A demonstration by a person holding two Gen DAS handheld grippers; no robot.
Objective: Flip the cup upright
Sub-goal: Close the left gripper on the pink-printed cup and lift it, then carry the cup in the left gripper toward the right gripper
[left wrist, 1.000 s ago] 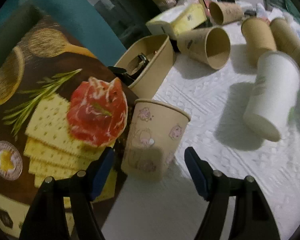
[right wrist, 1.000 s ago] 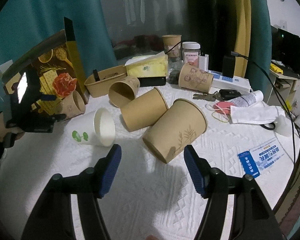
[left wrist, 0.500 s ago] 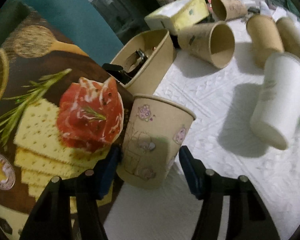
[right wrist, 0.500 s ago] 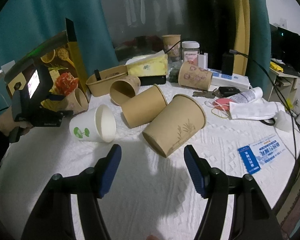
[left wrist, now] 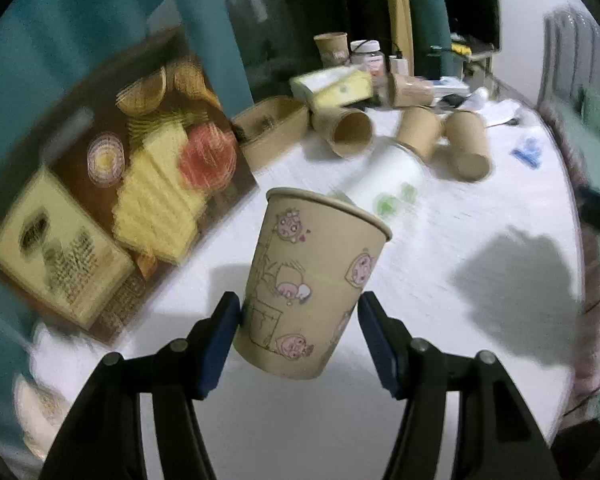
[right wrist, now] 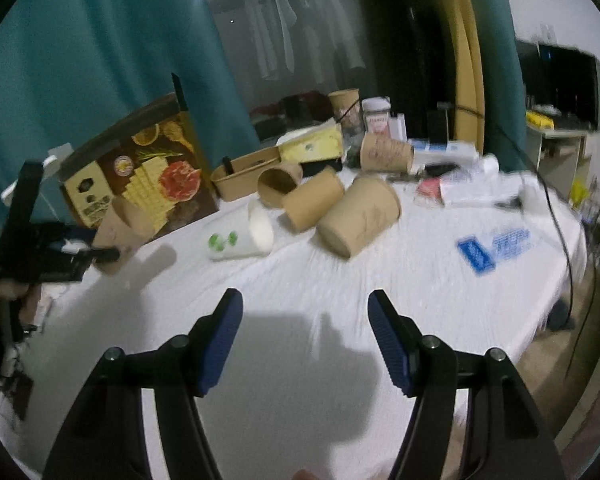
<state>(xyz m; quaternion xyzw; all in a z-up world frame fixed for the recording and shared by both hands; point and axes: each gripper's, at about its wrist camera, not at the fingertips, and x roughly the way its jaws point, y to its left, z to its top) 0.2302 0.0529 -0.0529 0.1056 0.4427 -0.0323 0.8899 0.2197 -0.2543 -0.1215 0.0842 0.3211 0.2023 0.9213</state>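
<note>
A tan paper cup with pink cartoon figures (left wrist: 312,288) hangs above the white tablecloth (left wrist: 440,264), mouth up and slightly tilted. My left gripper (left wrist: 298,308) is shut on its lower half, with a blue pad on each side. The right wrist view shows the same cup (right wrist: 118,228) at the left in the left gripper (right wrist: 96,254), which a hand holds. My right gripper (right wrist: 305,304) is open over bare cloth with nothing between its fingers. A white cup with green marks (right wrist: 242,236) and several brown cups, one of them (right wrist: 356,216), lie on their sides beyond it.
A cracker box (right wrist: 140,184) leans at the back left beside a brown paper tray (right wrist: 242,174) and a yellow tissue box (right wrist: 312,146). One brown cup (right wrist: 344,106) stands upright at the back among jars. A blue leaflet (right wrist: 496,248) and cables lie at the right.
The left jaws closed on the cartoon cup, then lifted it off the cloth and away from the cracker box. The right gripper drew back from the lying cups, still open.
</note>
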